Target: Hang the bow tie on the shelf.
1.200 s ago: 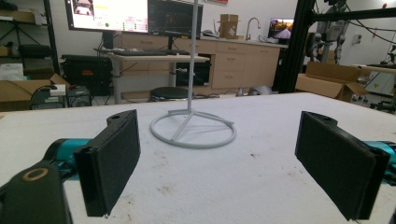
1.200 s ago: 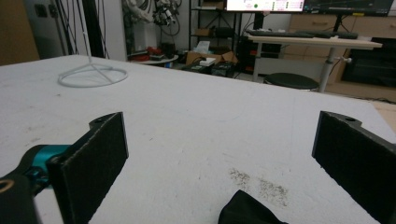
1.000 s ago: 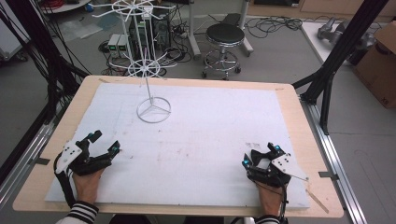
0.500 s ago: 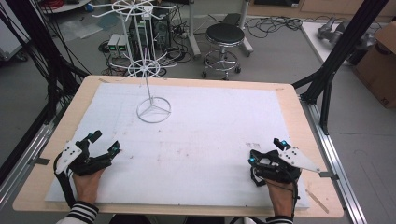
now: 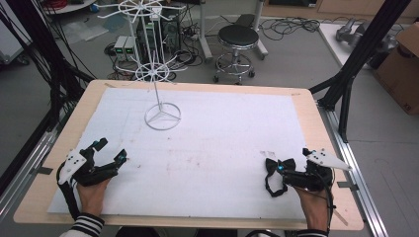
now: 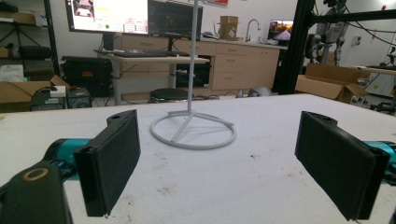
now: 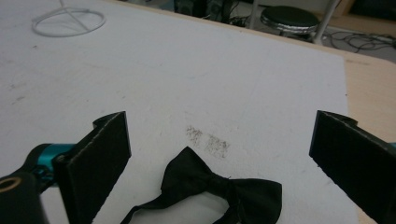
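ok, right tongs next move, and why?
Probably ease the right tongs forward and down, then close on the knot of the bow tie. The jaws stand wide open on either side of it, and it lies flat on the white mat, not yet gripped.

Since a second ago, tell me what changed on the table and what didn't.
The right gripper shifted toward the table's right edge, and a black bow tie with its strap now lies on the white mat in front of it. In the right gripper view the tie sits between the open jaws, not gripped. The left gripper stayed open in place, and the white wire stand did not move.
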